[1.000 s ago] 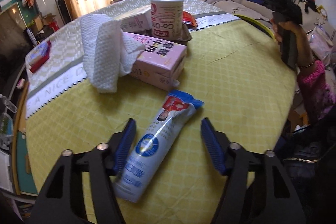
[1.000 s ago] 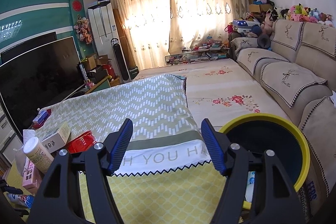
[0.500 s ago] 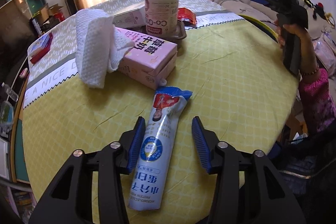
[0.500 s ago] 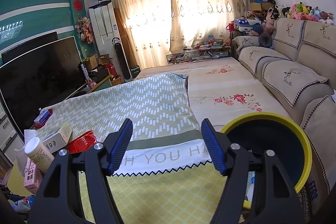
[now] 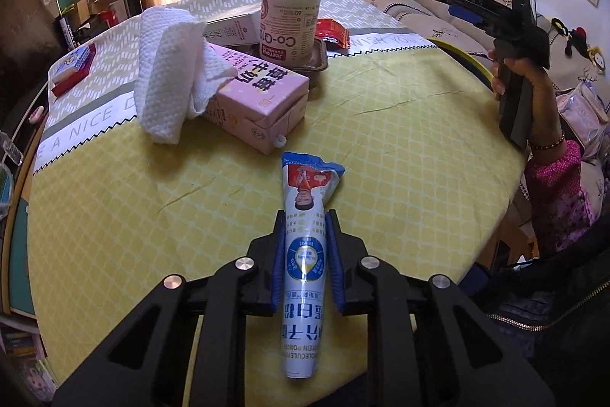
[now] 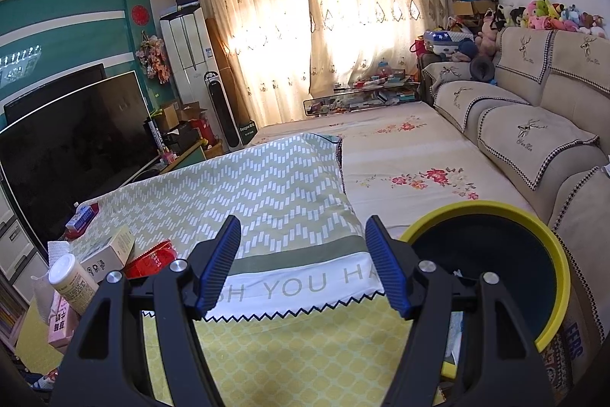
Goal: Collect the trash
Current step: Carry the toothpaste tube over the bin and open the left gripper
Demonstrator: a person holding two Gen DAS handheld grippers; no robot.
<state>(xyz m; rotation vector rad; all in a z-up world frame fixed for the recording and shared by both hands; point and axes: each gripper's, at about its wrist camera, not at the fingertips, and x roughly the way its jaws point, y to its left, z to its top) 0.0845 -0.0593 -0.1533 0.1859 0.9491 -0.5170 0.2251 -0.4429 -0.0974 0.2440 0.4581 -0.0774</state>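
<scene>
A long white and blue powder packet (image 5: 309,185) lies on the yellow tablecloth (image 5: 400,147), pointing away from me. My left gripper (image 5: 306,216) straddles its middle; the jaws are closing and both blue pads touch the packet's sides, pinching it. Its near end sticks out below the fingers. In the right wrist view my right gripper (image 6: 303,222) hangs open over the table's far edge, with nothing between its fingers. A dark bin with a yellow rim (image 6: 549,243) stands just right of it, beside the table.
Behind the packet lie a pink carton (image 5: 259,98) with a white cloth (image 5: 167,71) draped on it, a white canister (image 5: 289,21) on a small tray and a red wrapper (image 5: 335,33). A person's hand (image 5: 514,67) holds the other gripper at the right. A sofa (image 6: 533,124) runs beyond the bin.
The left gripper's jaws have narrowed from wide apart to touching the packet's sides, and the view has rolled so the packet now points straight ahead. The right gripper has not moved.
</scene>
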